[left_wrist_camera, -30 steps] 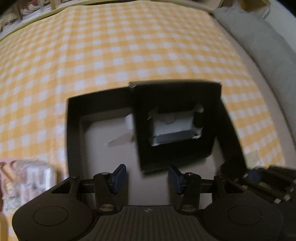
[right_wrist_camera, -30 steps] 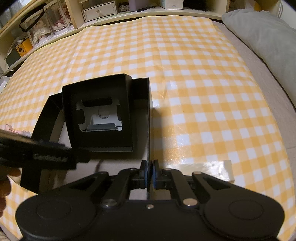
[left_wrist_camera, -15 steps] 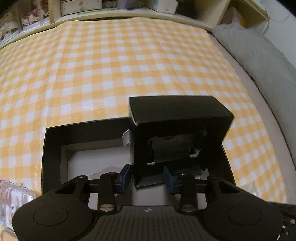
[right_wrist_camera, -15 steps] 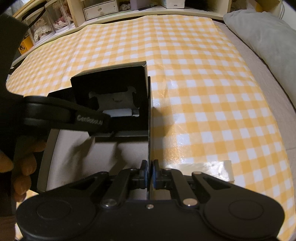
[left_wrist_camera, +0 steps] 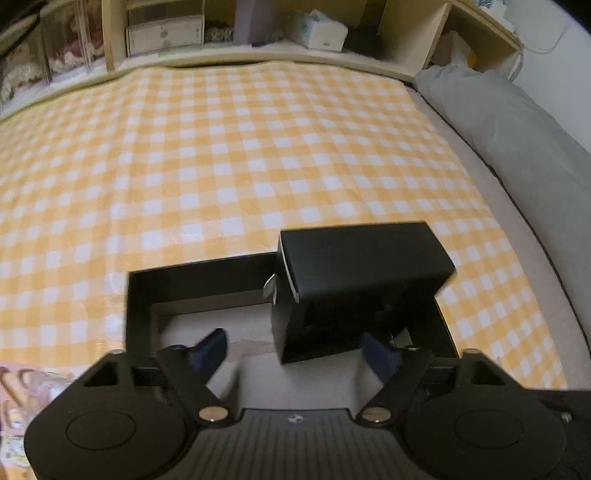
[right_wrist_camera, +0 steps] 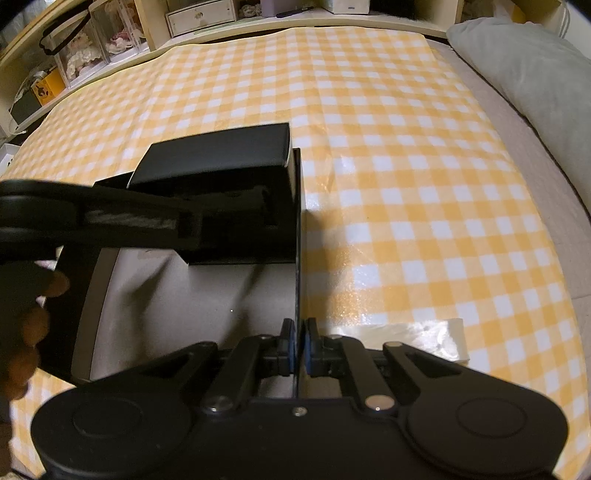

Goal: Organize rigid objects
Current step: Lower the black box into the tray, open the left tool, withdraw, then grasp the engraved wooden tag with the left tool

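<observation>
A large open black box with a grey floor lies on the checked cloth; it also shows in the right wrist view. A smaller black box stands tilted in its far right corner, also seen in the right wrist view. My left gripper is open, its fingers wide apart just in front of the small box, not holding it. My right gripper is shut on the large box's right wall.
A yellow-and-white checked cloth covers the surface. A grey pillow lies at the right. Shelves with clear bins and a small drawer box run along the back. A pale packet lies beside my right gripper. A pink packet is at lower left.
My left gripper moved in to the small box, then opened wider and drew back a little. The small box tipped from opening-up to leaning on its side. My right gripper stayed clamped on the wall.
</observation>
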Demonstrator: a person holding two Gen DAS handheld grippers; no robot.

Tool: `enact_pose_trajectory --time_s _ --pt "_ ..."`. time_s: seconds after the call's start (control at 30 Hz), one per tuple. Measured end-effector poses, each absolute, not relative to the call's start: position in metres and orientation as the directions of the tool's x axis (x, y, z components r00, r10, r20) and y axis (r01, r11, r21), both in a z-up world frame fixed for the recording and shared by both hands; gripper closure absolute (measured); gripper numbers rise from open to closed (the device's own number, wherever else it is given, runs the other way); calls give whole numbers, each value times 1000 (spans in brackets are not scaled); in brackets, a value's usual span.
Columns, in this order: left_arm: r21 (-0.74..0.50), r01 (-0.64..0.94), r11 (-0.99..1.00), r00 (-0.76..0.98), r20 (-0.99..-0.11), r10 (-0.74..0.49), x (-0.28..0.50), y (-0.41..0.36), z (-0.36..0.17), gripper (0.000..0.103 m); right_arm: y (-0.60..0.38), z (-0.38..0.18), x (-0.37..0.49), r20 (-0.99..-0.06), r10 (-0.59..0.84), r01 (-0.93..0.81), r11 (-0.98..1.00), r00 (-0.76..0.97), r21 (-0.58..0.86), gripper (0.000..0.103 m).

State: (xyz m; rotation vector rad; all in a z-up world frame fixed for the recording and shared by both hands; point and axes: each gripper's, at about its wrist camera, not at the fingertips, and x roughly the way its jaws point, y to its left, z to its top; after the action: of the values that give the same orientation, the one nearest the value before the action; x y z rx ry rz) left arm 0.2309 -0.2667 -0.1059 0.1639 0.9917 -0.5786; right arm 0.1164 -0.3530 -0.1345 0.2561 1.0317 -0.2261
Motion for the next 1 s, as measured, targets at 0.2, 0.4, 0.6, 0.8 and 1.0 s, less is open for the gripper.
enact_pose_trajectory --time_s 0.2,0.4,0.6,0.8,1.0 --pt "-155 551 820 406 -808 -426 216 -244 -82 8 -355 -135 116 -866 -66 304 947 495 102 97" --pt "-198 542 817 439 -762 -476 202 -207 -53 0 -354 -135 117 -868 -75 299 950 492 87 98" --pt "-189 547 815 465 -741 -484 200 -158 -34 0 -354 -136 118 -869 -81 290 954 489 75 98" --pt "-94 545 833 515 -747 -421 214 -102 -30 0 -355 -137 118 -870 -80 285 956 487 72 98" --pt "-4 550 835 547 -753 -365 239 -48 -45 0 -356 -140 118 -871 -81 279 958 485 66 98"
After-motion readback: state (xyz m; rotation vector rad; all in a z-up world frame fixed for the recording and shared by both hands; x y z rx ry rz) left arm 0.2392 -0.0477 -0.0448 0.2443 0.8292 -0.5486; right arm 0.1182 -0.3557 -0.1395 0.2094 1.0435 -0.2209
